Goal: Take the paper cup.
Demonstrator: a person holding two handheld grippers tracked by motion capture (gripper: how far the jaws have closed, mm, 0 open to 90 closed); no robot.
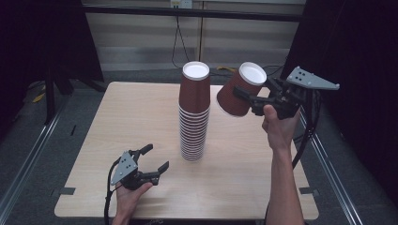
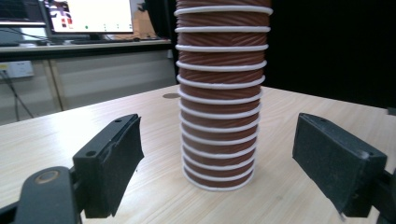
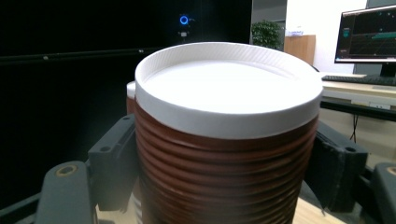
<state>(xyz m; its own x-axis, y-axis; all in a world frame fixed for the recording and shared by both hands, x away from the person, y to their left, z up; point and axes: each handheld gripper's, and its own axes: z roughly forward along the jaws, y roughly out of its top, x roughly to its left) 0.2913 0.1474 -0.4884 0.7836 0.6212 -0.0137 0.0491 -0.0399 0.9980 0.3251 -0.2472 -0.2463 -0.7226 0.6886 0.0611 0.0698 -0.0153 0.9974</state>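
A tall stack of upside-down brown ribbed paper cups (image 1: 194,112) (image 2: 218,93) stands in the middle of the wooden table (image 1: 126,122). My right gripper (image 1: 248,99) (image 3: 224,158) is shut on a single brown cup (image 1: 240,90) (image 3: 226,140), held tilted in the air just right of the stack's top, white base up. One jaw presses each side of the cup. Its rim end is hidden in the right gripper view. My left gripper (image 1: 156,159) (image 2: 217,170) rests open near the table's front left, jaws pointing at the stack's foot with a gap in between.
The table's front edge (image 1: 187,216) runs just behind my left hand. Metal floor rails (image 1: 28,159) flank the table. A wall panel with a hanging cable (image 1: 177,42) stands behind. Desks with monitors (image 2: 88,16) (image 3: 369,35) lie farther off.
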